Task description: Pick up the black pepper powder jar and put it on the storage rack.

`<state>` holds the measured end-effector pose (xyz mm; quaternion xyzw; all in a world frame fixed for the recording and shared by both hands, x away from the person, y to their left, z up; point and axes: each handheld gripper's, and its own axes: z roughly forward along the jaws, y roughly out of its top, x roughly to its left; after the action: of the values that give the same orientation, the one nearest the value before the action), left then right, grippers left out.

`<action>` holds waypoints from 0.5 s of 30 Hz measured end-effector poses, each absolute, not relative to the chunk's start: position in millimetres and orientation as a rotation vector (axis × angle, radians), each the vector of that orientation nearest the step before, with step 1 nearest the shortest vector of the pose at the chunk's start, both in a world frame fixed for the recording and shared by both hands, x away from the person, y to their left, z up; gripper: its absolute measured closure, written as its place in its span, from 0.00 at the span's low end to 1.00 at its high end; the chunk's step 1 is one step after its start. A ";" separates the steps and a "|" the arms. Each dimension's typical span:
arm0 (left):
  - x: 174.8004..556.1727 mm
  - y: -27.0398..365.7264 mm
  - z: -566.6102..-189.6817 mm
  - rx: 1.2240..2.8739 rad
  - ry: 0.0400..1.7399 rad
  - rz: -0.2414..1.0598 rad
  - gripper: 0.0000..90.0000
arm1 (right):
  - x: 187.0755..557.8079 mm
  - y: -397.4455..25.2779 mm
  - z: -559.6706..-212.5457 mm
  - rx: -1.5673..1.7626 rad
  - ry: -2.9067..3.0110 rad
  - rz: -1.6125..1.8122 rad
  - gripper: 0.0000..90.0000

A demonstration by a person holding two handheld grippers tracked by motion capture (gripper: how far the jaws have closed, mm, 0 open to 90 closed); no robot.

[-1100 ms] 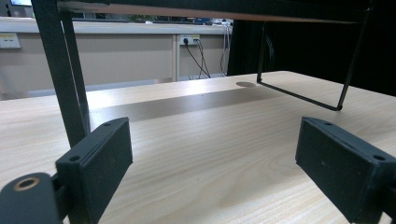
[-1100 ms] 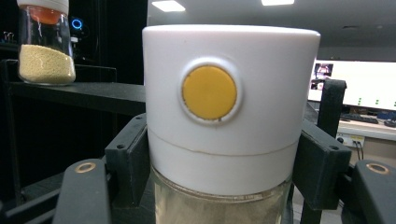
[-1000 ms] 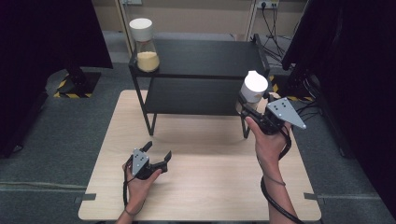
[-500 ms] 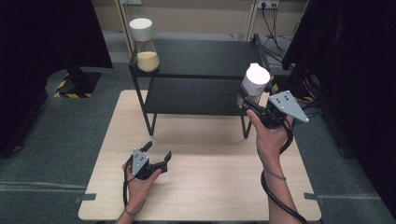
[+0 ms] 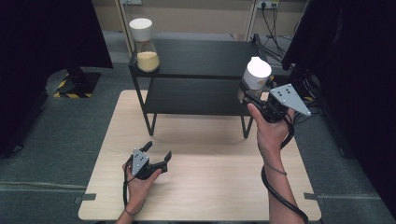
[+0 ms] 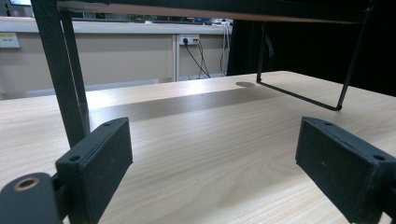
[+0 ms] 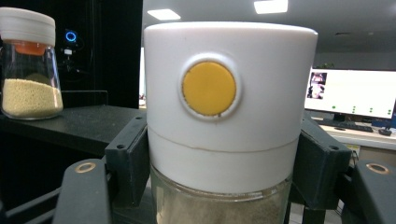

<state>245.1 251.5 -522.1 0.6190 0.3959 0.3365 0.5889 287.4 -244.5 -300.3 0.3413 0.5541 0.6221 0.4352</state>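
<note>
Your R gripper point(image 5: 247, 95) clamps the white-lidded jar point(image 5: 254, 79) at the shelf's point(image 5: 205, 58) right end. L gripper point(image 5: 158, 154) rests open, empty, on near table point(image 5: 210, 186).

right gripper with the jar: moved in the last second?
Yes. The right gripper has carried the white-capped jar up and toward the black shelf, near its right end.
</note>
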 end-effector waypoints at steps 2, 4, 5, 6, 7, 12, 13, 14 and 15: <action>245.0 251.3 -522.1 1.442 0.921 0.785 0.11 | 287.9 -244.3 -298.3 0.849 1.377 1.550 0.34; 245.0 251.4 -522.1 1.442 0.921 0.785 0.11 | 288.9 -244.0 -296.3 0.849 1.376 1.551 0.34; 245.1 251.6 -522.1 1.442 0.921 0.784 0.11 | 289.4 -243.9 -295.5 0.850 1.376 1.550 0.34; 245.1 251.7 -522.1 1.442 0.921 0.783 0.11 | 289.9 -243.7 -294.9 0.850 1.374 1.551 0.34; 245.2 251.7 -522.0 1.442 0.922 0.783 0.11 | 290.4 -243.6 -294.2 0.851 1.374 1.551 0.34; 245.1 251.3 -522.1 1.443 0.920 0.785 0.11 | 293.5 -242.8 -291.4 0.855 1.371 1.551 0.34; 245.1 251.4 -522.0 1.443 0.920 0.784 0.11 | 294.3 -242.6 -290.5 0.859 1.371 1.551 0.34; 245.2 251.6 -522.0 1.443 0.920 0.784 0.11 | 294.9 -242.5 -289.9 0.861 1.370 1.551 0.34; 245.3 251.6 -522.0 1.443 0.921 0.783 0.11 | 295.3 -242.4 -289.5 0.860 1.369 1.551 0.34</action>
<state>245.3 251.6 -522.0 0.6196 0.3954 0.3362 0.5889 295.3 -242.4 -289.5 0.3457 0.5500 0.6231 0.4356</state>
